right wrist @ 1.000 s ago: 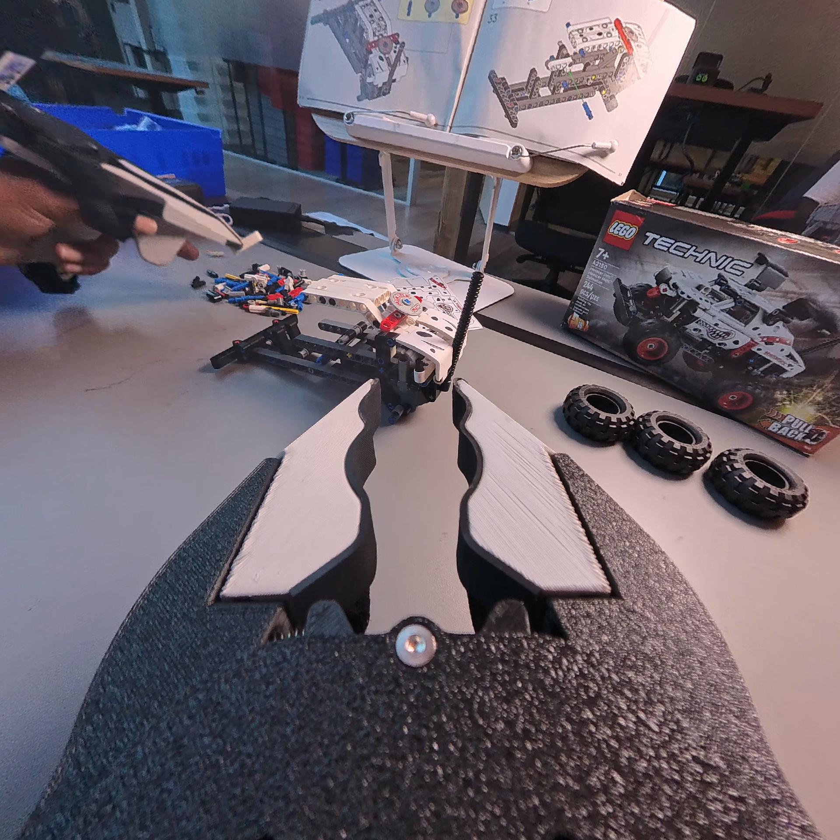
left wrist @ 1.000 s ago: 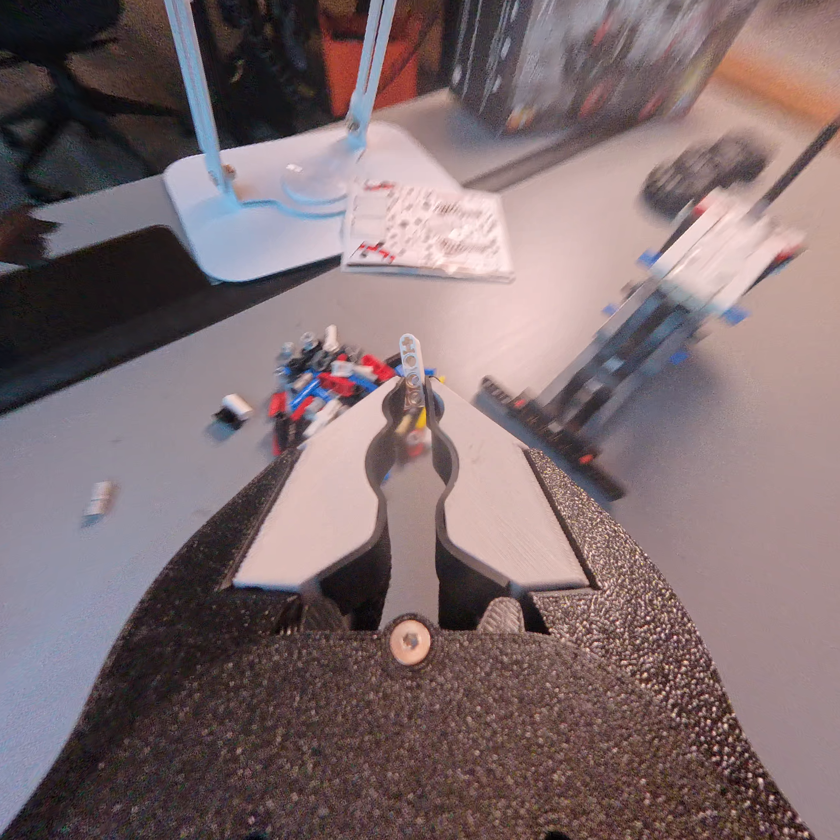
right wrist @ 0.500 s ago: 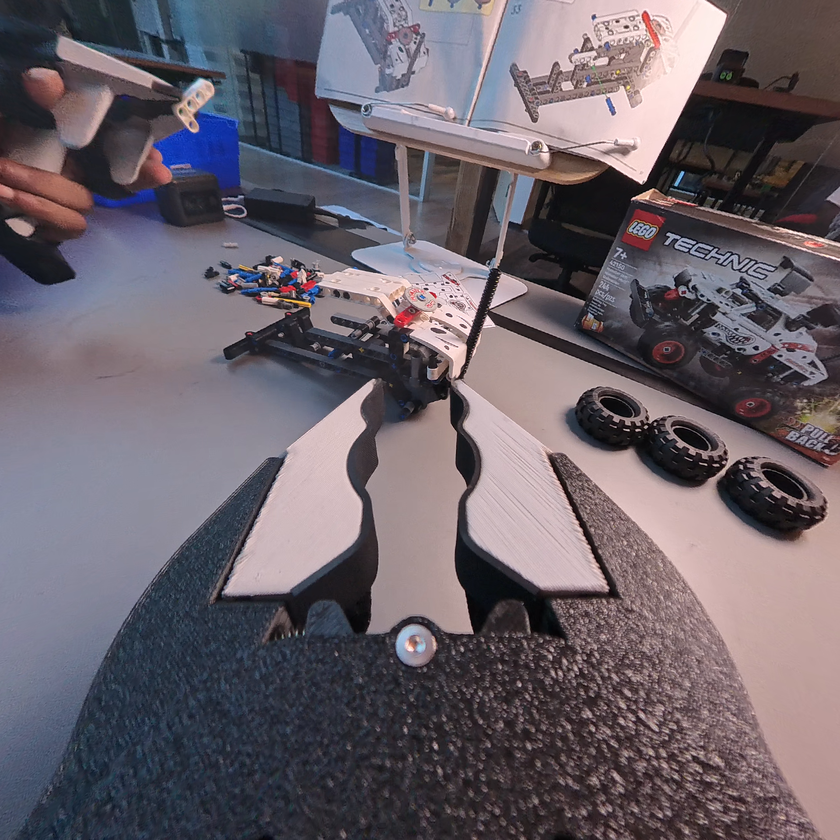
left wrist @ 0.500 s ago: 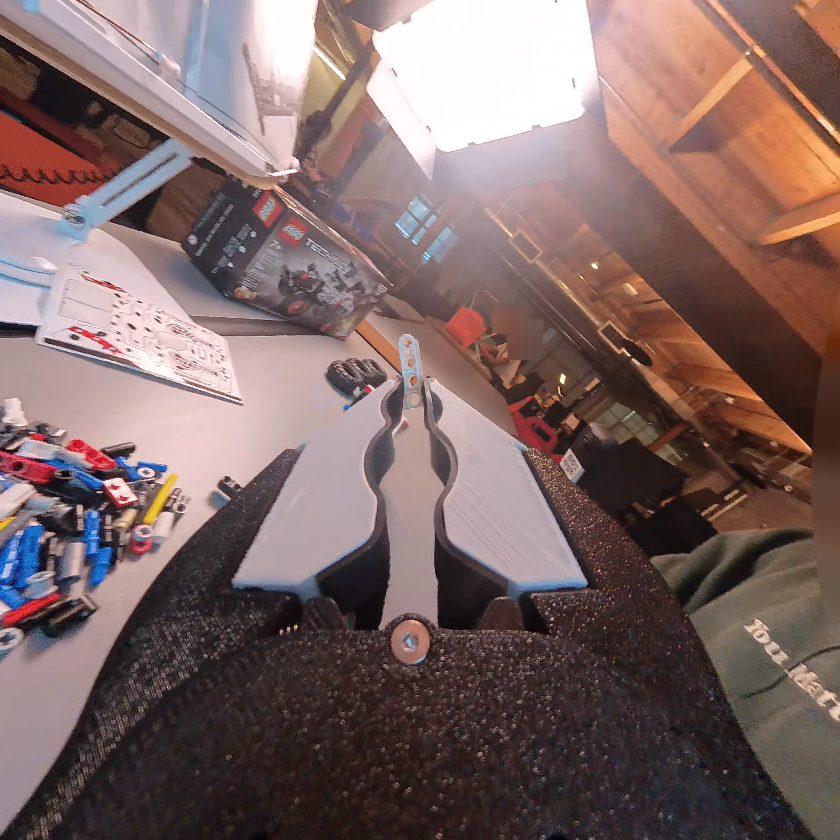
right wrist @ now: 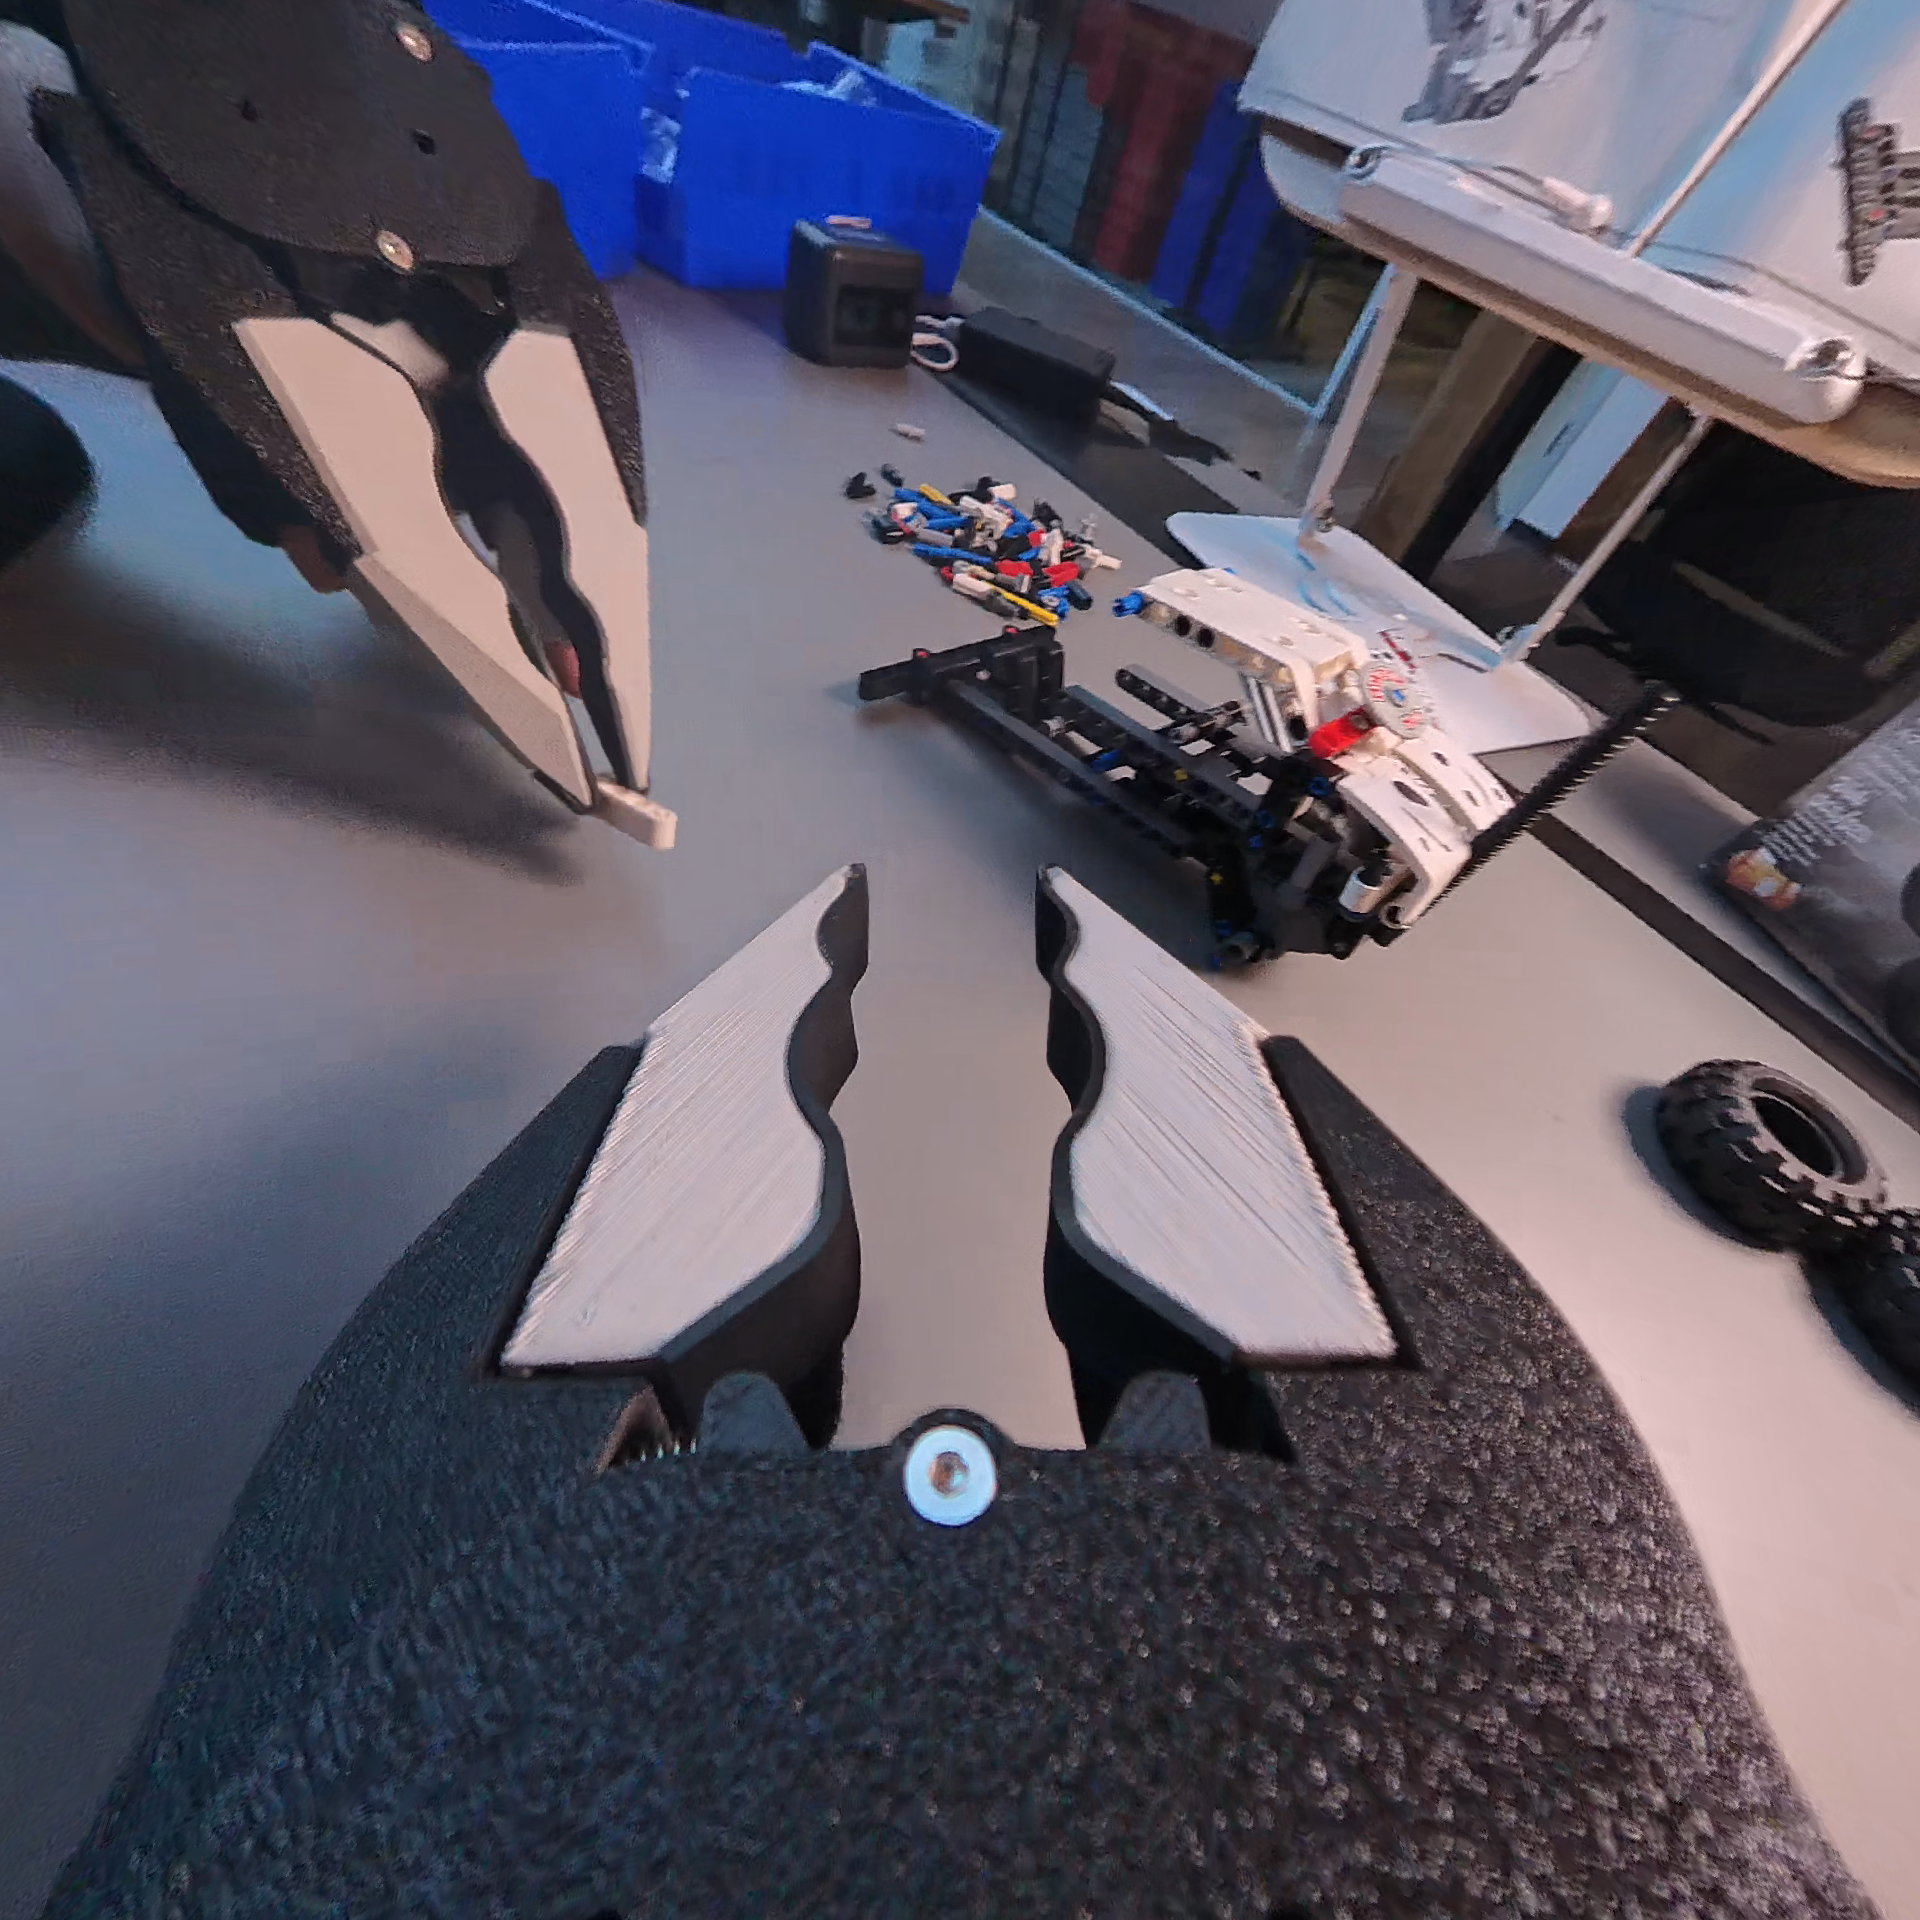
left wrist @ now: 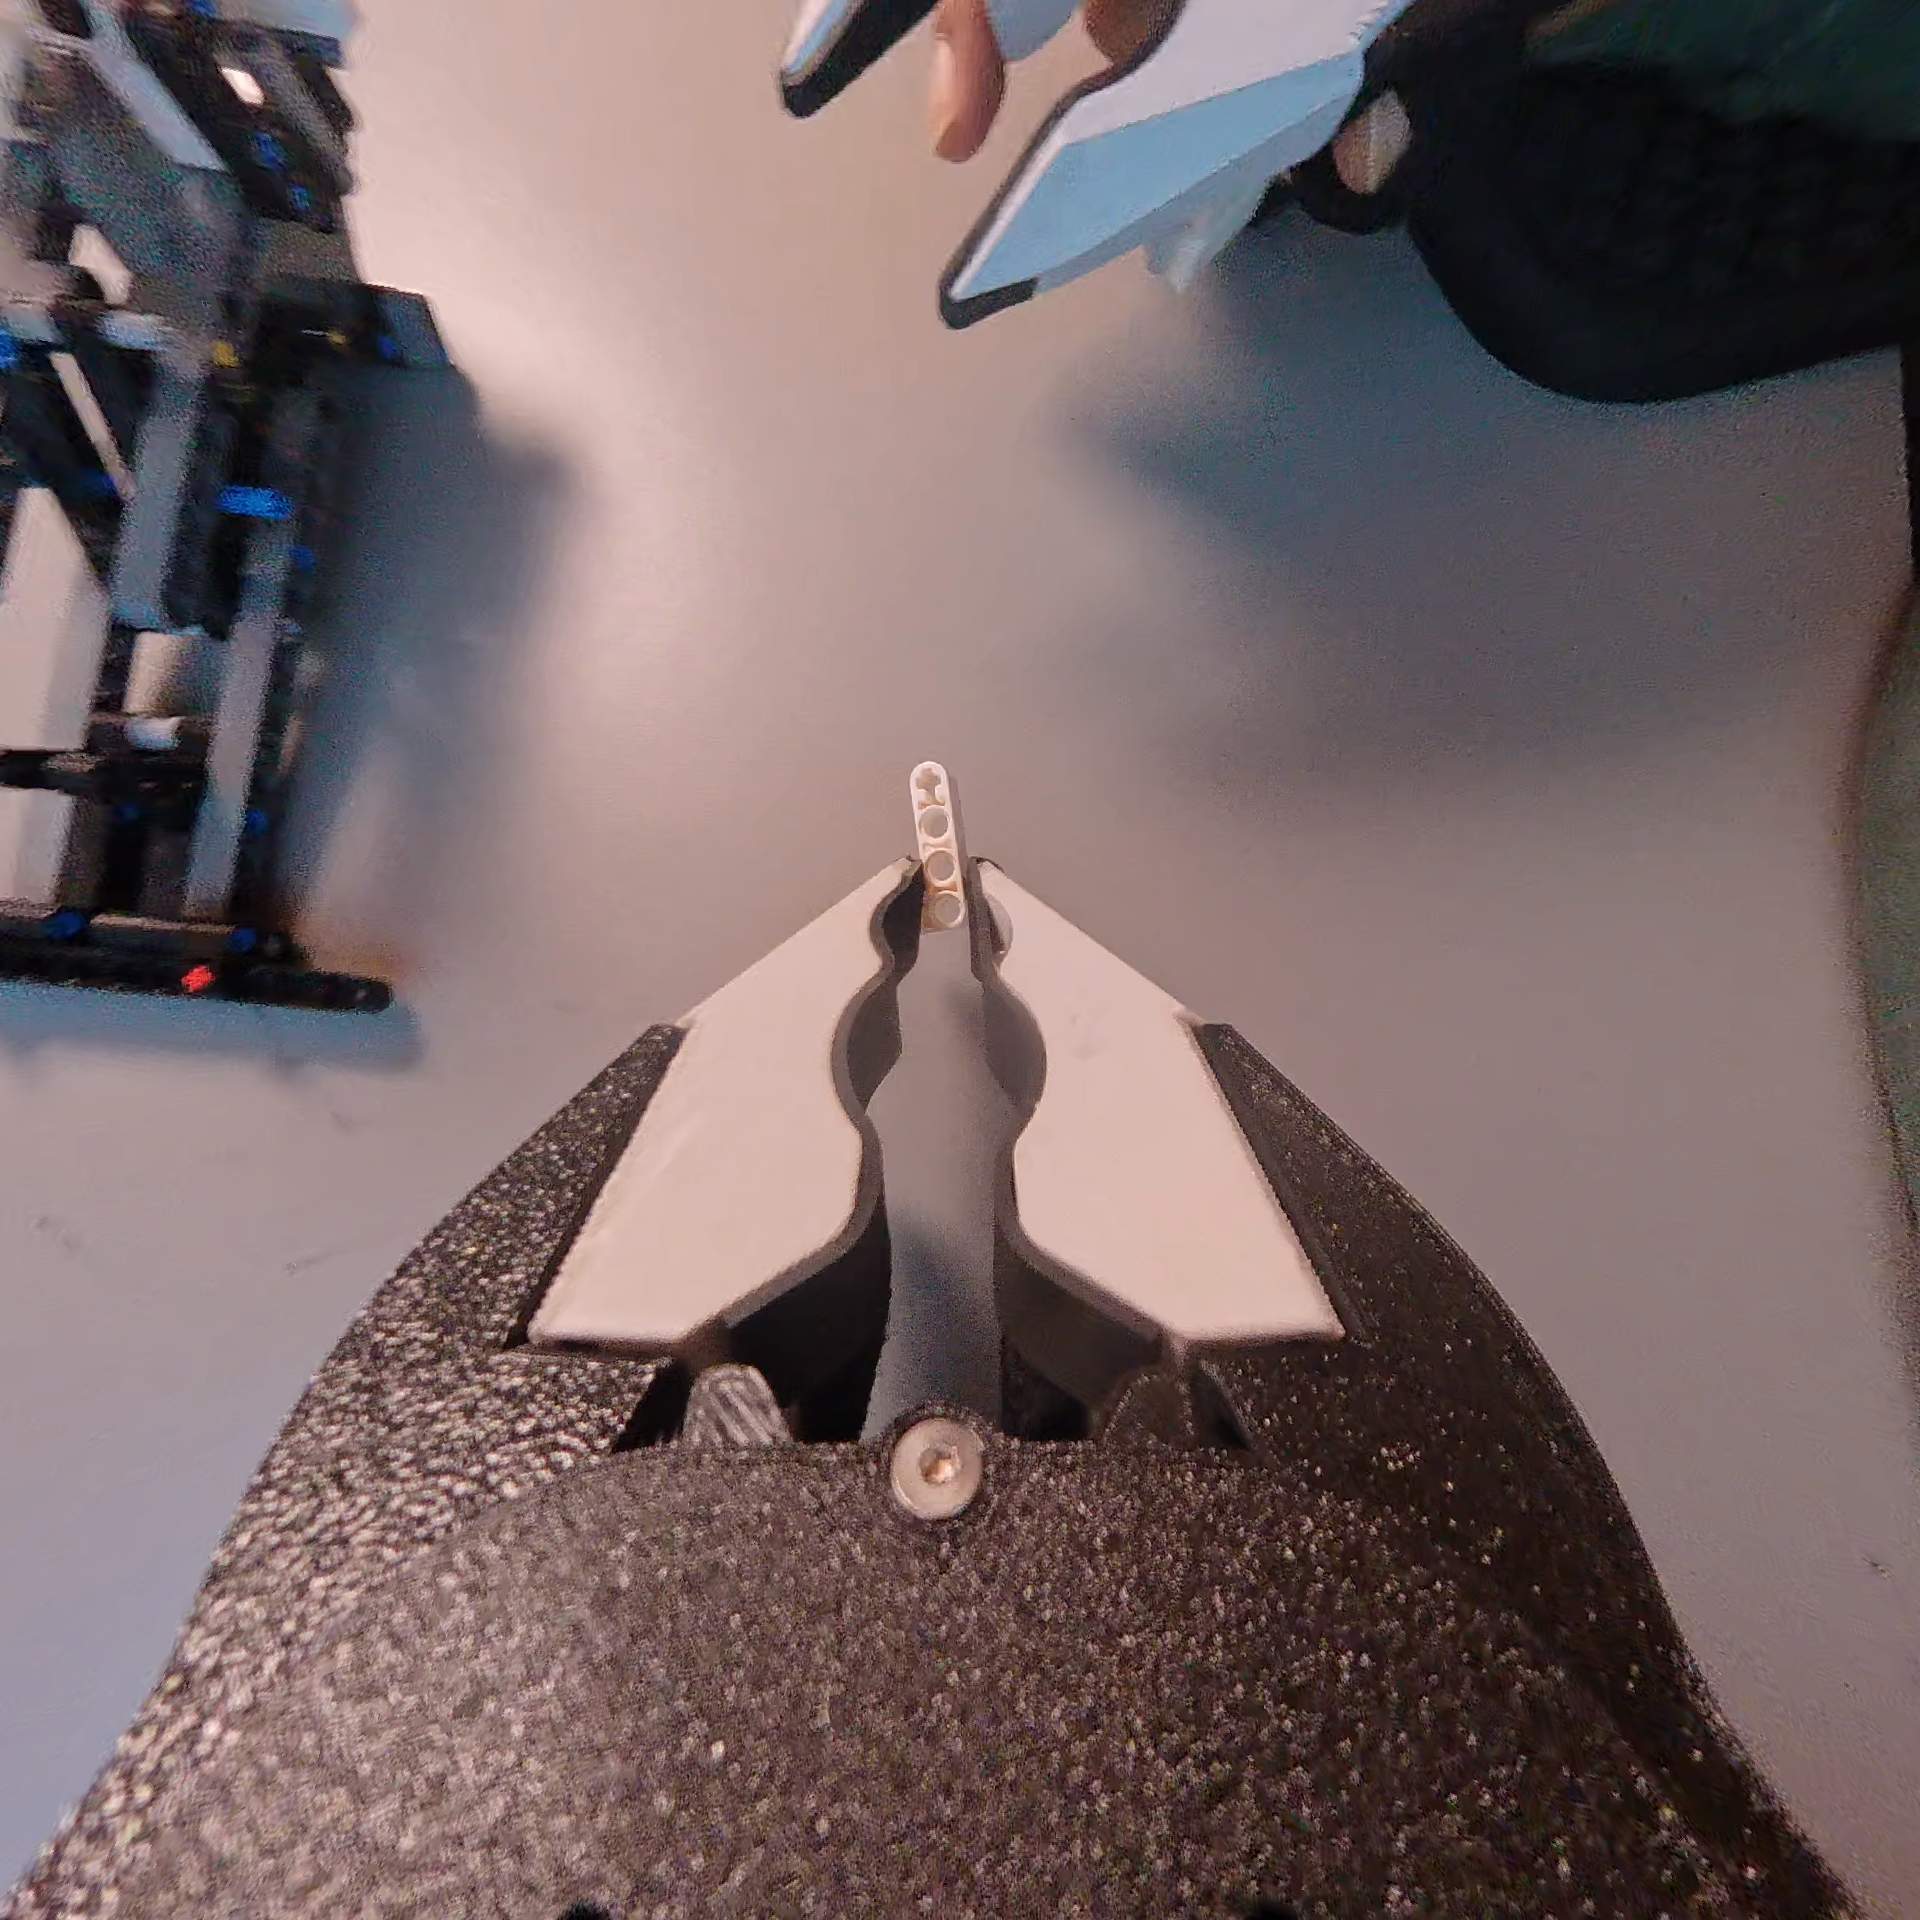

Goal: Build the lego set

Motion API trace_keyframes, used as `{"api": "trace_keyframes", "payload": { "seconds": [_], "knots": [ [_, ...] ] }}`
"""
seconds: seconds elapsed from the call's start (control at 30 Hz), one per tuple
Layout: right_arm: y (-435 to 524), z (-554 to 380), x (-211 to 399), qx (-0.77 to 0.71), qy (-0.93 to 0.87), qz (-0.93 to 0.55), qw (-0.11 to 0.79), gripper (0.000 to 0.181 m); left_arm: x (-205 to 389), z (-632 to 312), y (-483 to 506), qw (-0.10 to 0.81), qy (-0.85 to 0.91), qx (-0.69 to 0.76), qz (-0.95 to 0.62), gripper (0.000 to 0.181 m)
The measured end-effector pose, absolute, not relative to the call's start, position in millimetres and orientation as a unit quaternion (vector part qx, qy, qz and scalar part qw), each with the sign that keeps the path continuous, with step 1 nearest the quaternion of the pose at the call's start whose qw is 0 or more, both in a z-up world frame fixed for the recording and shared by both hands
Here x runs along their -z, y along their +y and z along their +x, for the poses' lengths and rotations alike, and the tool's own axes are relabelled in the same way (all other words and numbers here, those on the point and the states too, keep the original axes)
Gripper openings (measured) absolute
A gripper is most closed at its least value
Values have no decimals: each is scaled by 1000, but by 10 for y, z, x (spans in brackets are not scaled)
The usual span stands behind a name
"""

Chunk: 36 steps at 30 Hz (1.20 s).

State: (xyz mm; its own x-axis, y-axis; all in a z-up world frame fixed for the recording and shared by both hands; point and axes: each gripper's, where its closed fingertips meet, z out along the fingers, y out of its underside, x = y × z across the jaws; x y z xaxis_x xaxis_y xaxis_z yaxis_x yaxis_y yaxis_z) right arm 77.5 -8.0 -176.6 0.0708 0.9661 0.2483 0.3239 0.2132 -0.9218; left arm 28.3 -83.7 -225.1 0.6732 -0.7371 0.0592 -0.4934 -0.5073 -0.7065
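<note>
Left gripper [left wrist: 943,883] pinching small white beam [left wrist: 938,844] at its tips, now tipped down over bare grey table [left wrist: 727,582], no longer aimed up at ceiling lights. Right gripper [right wrist: 951,883] spread and empty, swung left since half a second ago, facing the other close by. Half-built truck [right wrist: 1195,758] lying beyond on its side, unmoved. Farther back, heap of loose pieces [right wrist: 987,535] and blue bins [right wrist: 790,177].

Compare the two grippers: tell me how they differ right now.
The left gripper is shut on a white beam; the right gripper is open and empty. In the right view the left points steeply down at the table, while the right lies flatter. Both have grey fingers on black bodies.
</note>
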Motion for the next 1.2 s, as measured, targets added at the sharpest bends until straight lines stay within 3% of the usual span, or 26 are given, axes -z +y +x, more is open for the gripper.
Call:
{"api": "trace_keyframes", "payload": {
  "seconds": [0.2,0.33,0.43,0.57,0.67,0.97,1.2],
  "knots": [
    [-347,715,1908,-343,-651,-523,430,31,2431,431,-942,310,424,155,-837,8],
    [-436,686,2005,-339,-675,-522,396,32,2416,393,-960,312,421,166,-835,33],
    [-426,677,1979,-338,-670,-521,407,33,2154,113,-750,385,358,159,-836,41],
    [-339,678,1834,-365,-631,-529,435,34,1865,-1042,-249,502,131,76,-852,31],
    [-297,665,1742,-380,-611,-530,448,33,1982,-1854,-87,492,-12,13,-870,25],
    [-257,710,1772,-367,-611,-530,459,28,2350,-2145,167,416,7,-12,-909,6],
    [-244,724,1766,-372,-608,-532,457,27,2424,-2205,194,404,9,-20,-914,6]
  ]
}}
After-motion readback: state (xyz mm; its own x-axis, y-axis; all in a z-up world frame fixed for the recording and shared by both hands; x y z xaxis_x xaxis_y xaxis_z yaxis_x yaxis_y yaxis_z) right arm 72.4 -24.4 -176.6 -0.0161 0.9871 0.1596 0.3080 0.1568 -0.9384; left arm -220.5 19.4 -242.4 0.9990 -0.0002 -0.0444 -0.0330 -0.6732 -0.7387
